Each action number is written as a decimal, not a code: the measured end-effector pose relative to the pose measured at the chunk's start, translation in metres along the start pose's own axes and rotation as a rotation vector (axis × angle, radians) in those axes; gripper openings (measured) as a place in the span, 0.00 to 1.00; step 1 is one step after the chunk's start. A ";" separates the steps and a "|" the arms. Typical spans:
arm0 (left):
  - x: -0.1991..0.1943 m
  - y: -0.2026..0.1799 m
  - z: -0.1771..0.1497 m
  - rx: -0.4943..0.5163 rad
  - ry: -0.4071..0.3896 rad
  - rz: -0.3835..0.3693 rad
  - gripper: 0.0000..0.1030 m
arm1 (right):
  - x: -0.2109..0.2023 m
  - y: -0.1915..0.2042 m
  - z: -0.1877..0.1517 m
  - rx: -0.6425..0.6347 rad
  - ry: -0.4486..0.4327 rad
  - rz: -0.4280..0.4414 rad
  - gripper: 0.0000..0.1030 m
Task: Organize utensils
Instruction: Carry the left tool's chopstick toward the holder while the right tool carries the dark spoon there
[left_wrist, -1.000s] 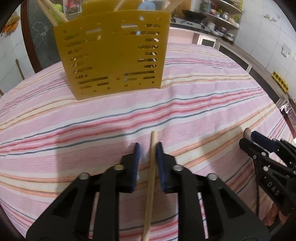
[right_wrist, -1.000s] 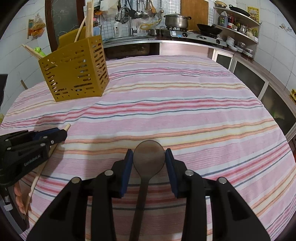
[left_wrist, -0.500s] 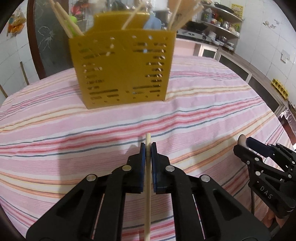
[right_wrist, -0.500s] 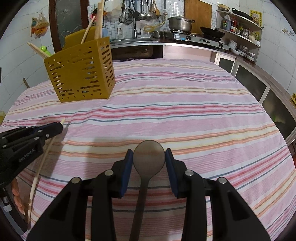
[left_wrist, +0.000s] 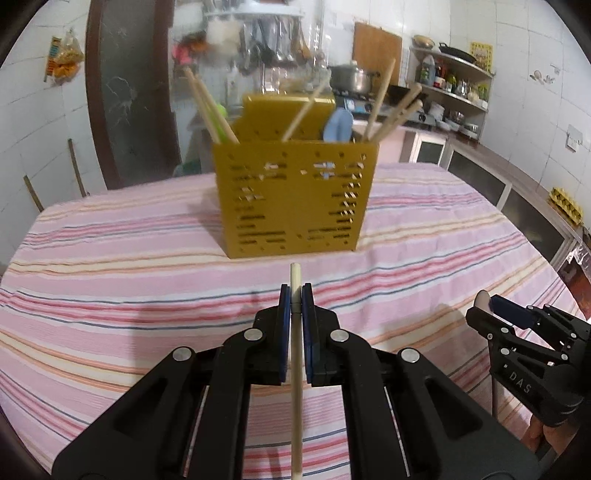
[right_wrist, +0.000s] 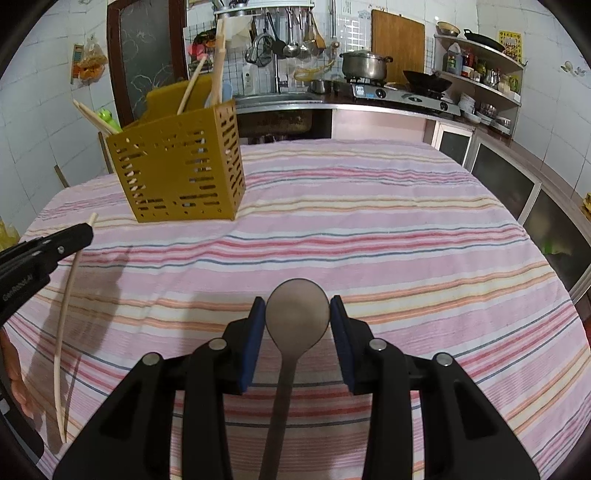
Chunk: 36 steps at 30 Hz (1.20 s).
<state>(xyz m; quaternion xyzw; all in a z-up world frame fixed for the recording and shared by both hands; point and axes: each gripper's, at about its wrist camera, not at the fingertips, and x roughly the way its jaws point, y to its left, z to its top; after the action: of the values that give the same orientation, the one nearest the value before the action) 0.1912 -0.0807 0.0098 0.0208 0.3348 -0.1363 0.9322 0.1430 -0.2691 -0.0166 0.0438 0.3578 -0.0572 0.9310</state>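
A round tabletop (left_wrist: 110, 258) under a pink striped cloth carries a mustard-yellow perforated plastic utensil holder (left_wrist: 295, 199), upright and already bristling with chopsticks. The left gripper (left_wrist: 295, 306) has its fingers shut tight on a pale wooden chopstick (left_wrist: 296, 369), whose long axis runs straight along the fingers, tip aimed at the holder directly ahead. The right gripper (right_wrist: 297, 317) has its fingers part-open, clamped on the bowl of a brown wooden spoon (right_wrist: 297, 314), handle trailing back. The holder lies nearer the left hand, farther and leftward from the right.
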 end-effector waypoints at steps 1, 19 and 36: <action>-0.003 0.001 0.000 0.000 -0.009 0.006 0.04 | -0.002 0.000 0.001 0.001 -0.007 0.002 0.35; -0.041 0.046 0.000 -0.094 -0.102 0.049 0.04 | -0.019 0.029 0.010 -0.018 -0.101 0.024 0.35; -0.076 0.066 0.012 -0.123 -0.209 0.040 0.04 | -0.040 0.048 0.022 -0.038 -0.200 0.021 0.35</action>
<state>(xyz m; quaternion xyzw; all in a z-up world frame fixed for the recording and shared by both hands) 0.1599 -0.0001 0.0638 -0.0443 0.2429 -0.0984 0.9640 0.1349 -0.2217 0.0286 0.0241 0.2637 -0.0446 0.9633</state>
